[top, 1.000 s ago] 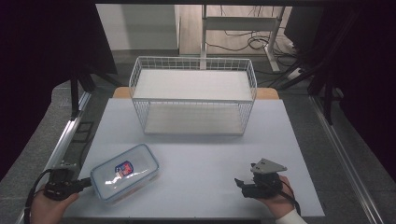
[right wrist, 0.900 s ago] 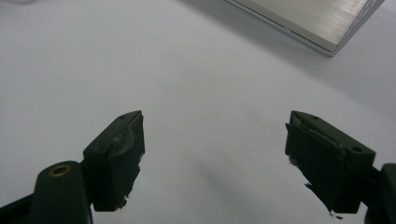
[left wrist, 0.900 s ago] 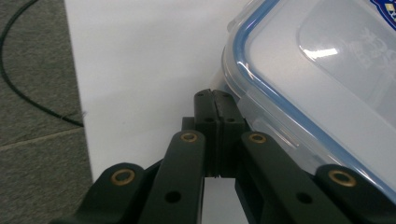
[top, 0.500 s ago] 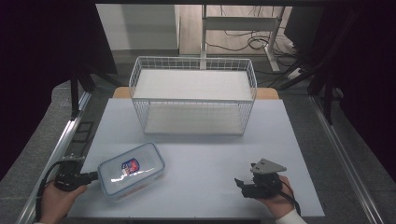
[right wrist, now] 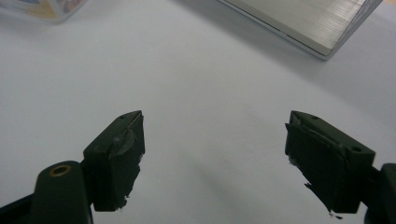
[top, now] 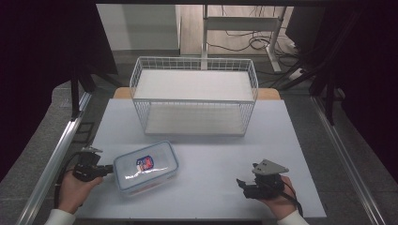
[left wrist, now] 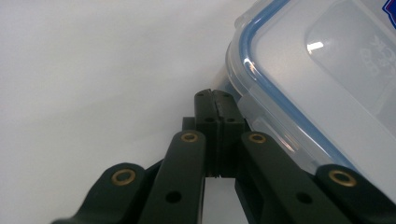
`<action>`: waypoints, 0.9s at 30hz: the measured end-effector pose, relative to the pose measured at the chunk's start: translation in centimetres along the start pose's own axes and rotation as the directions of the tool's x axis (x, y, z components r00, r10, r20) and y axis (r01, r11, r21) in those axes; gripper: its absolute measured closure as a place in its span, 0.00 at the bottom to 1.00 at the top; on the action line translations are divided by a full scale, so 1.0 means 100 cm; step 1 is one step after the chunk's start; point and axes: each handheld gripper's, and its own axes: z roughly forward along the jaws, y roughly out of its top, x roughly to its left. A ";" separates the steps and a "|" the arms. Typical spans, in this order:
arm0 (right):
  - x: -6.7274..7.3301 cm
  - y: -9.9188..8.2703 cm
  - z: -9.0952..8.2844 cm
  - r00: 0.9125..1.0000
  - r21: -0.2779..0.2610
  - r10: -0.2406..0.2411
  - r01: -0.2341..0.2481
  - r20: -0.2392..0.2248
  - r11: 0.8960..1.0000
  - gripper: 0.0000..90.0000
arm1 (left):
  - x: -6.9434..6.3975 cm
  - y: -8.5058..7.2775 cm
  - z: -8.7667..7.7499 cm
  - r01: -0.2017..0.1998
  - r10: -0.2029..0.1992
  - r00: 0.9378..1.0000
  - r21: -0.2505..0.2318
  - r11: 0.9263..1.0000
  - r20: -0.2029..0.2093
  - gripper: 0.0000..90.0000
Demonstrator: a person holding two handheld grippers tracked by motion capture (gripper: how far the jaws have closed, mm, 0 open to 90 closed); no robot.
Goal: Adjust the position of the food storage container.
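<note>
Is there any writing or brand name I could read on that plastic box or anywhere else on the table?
Food container lid: a red and blue sticker, its wording too small to read.
Same lid, left gripper view: raised letters moulded into the clear plastic, seen at an angle and too faint to read.
Wire basket: no writing visible.

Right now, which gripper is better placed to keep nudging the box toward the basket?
Left. The left gripper, jaws shut, sits against the box edge. The right gripper rests open, well apart from it.

The container (left wrist: pixel 322 88) is cut off by the left gripper view's right edge, its label unreadable
</note>
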 end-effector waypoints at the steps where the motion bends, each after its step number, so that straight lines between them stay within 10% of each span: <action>1: 0.000 0.000 0.000 1.000 0.001 0.001 -0.001 0.000 1.000 0.22 | -0.002 0.002 0.002 -0.004 0.004 1.000 0.001 1.000 0.004 1.00; 12: -0.001 0.000 -0.001 1.000 -0.007 0.016 -0.016 -0.018 1.000 0.22 | -0.007 0.016 0.015 0.012 -0.012 0.998 0.003 1.000 0.060 1.00; 27: -0.001 0.000 -0.001 1.000 -0.007 0.010 -0.010 -0.011 1.000 0.22 | -0.046 0.049 0.042 -0.082 0.079 0.994 0.029 0.996 0.079 1.00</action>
